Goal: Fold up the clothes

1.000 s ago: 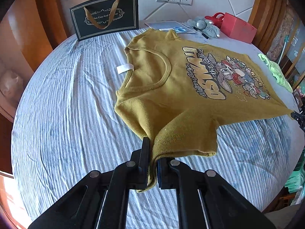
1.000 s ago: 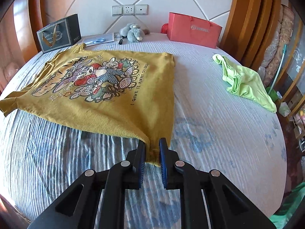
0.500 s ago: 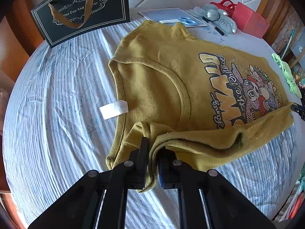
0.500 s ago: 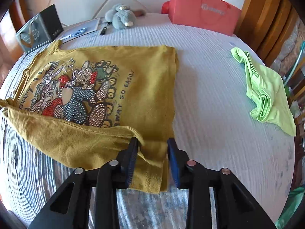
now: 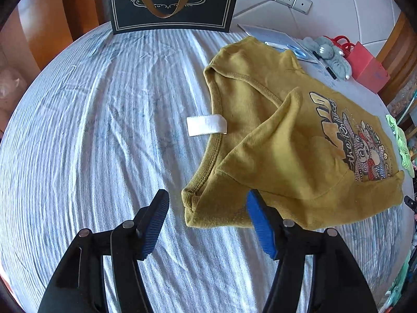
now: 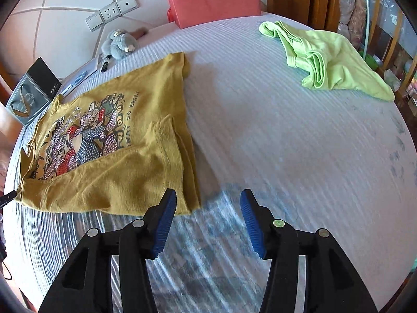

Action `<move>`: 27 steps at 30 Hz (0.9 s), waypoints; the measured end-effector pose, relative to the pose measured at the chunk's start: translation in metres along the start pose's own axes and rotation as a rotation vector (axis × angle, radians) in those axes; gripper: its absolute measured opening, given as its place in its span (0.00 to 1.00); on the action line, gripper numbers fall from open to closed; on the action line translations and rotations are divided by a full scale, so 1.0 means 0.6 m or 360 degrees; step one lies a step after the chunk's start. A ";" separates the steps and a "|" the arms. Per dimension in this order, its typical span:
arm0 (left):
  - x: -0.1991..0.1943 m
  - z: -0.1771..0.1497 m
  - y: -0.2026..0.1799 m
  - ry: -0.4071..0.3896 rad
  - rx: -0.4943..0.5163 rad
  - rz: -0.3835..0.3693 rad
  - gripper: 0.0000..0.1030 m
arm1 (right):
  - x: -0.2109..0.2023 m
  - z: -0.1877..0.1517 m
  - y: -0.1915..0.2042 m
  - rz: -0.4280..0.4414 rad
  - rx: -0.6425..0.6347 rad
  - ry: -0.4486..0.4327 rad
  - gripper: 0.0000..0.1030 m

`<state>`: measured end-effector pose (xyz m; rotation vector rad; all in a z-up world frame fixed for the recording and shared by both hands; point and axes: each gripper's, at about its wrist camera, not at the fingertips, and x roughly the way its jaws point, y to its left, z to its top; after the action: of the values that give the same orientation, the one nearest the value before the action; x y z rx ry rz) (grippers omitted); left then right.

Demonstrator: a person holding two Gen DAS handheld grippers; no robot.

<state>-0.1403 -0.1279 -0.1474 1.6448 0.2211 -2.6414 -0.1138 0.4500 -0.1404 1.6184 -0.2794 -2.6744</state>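
A mustard-yellow T-shirt (image 5: 294, 140) with a sequinned cartoon print lies on the round table's striped white cloth, its near long side folded over onto the print. Its white neck label (image 5: 206, 125) sticks out to the left. My left gripper (image 5: 208, 210) hangs just above the folded shoulder corner with its jaws opening; the cloth lies between the blue pads, untouched. In the right wrist view the same T-shirt (image 6: 125, 156) lies at the left. My right gripper (image 6: 208, 206) is opening beside the shirt's folded hem corner, with only the tablecloth between its pads.
A black gift bag (image 5: 172, 0) stands at the table's back, a red bag (image 6: 213, 0) further right. A grey plush toy (image 6: 118, 43), a pen and papers lie by the wall. A light green garment (image 6: 328, 60) is crumpled at the right. Wooden chairs ring the table (image 6: 299, 143).
Both grippers carried the shirt's near edge away from me over the print, laid it down and let go. Their jaws went from shut on the cloth to wide apart.
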 end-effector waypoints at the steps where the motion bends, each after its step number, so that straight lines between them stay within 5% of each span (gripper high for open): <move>1: 0.001 -0.003 -0.001 -0.0015 -0.0008 0.0007 0.61 | 0.001 -0.004 0.004 0.0008 -0.0009 0.0000 0.49; 15: 0.014 -0.011 -0.036 0.0002 0.0089 0.0060 0.61 | 0.029 0.001 0.061 0.0007 -0.0165 0.0031 0.49; 21: -0.011 -0.014 -0.052 -0.0106 0.0174 0.0056 0.61 | 0.032 0.001 0.061 0.0013 -0.0160 0.0035 0.49; 27: 0.028 0.005 -0.066 -0.0064 0.0208 -0.0003 0.61 | 0.042 0.003 0.065 -0.0005 -0.0163 0.0058 0.49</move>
<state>-0.1543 -0.0883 -0.1568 1.6250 0.0502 -2.7413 -0.1308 0.4097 -0.1557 1.6368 -0.1369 -2.6114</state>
